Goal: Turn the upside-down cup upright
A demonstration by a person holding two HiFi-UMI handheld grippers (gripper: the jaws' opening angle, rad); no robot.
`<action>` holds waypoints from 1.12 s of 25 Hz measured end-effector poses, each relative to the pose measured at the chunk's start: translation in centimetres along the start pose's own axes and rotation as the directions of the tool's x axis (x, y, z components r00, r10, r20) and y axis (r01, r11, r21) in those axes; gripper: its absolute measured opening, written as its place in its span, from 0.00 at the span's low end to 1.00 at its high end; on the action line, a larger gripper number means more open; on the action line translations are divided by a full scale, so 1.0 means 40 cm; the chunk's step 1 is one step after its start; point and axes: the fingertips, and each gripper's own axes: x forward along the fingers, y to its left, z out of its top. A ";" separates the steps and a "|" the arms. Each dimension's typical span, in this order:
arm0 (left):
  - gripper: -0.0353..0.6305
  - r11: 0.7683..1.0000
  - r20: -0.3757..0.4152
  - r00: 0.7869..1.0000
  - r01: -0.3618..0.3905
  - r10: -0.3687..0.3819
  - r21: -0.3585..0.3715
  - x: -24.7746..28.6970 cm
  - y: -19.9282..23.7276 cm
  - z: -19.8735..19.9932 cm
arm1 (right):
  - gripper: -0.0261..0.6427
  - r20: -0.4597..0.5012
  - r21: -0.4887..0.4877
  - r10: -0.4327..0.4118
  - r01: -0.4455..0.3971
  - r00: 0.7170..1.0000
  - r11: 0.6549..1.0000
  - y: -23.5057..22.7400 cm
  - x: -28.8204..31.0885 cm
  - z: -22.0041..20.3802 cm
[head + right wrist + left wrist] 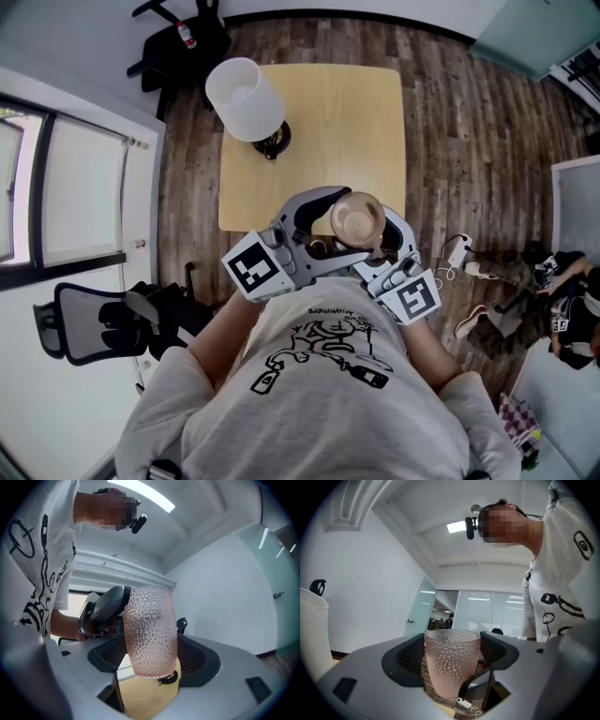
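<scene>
The right gripper (151, 654) pinches the pink dimpled cup (150, 630) between its two pads; the cup is upright, mouth up, above the wooden table (347, 122). The left gripper (452, 654) is spread wide, with the same cup standing between its jaws, not pressed

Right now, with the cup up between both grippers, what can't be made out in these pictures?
Head view: the table's near edge, covered by the left gripper, right gripper and cup.
Head view: the lamp base, largely under its shade.
Left gripper view: the cup's foot, partly behind that gripper's body.
Head view: a white item on the floor, too small to name.
</scene>
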 end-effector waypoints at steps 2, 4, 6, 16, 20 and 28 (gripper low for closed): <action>0.60 1.000 -0.010 1.000 -0.001 0.001 0.011 0.000 -0.004 -0.003 | 0.53 -0.002 0.000 0.002 -0.002 1.000 1.000 0.004 0.000 -0.003; 0.60 1.000 -0.021 1.000 -0.001 0.001 0.019 0.000 -0.006 -0.007 | 0.53 -0.009 -0.001 0.005 -0.005 1.000 1.000 0.006 -0.001 -0.008; 0.59 1.000 -0.033 0.999 -0.002 0.003 0.024 -0.002 -0.005 -0.014 | 0.53 -0.022 -0.010 0.004 -0.004 1.000 1.000 0.007 0.001 -0.014; 0.59 0.998 -0.079 0.996 -0.025 0.029 0.051 -0.002 0.021 -0.079 | 0.53 -0.095 -0.079 -0.024 0.017 0.995 0.997 -0.006 0.016 -0.024; 0.59 0.998 -0.086 0.996 -0.032 0.036 0.053 0.002 0.040 -0.125 | 0.53 -0.152 -0.111 -0.026 0.009 0.988 0.994 -0.024 0.017 -0.074; 0.59 0.998 -0.168 0.985 -0.022 0.031 0.054 0.009 0.115 -0.305 | 0.53 -0.301 -0.141 -0.023 -0.021 0.953 0.990 -0.083 0.028 -0.268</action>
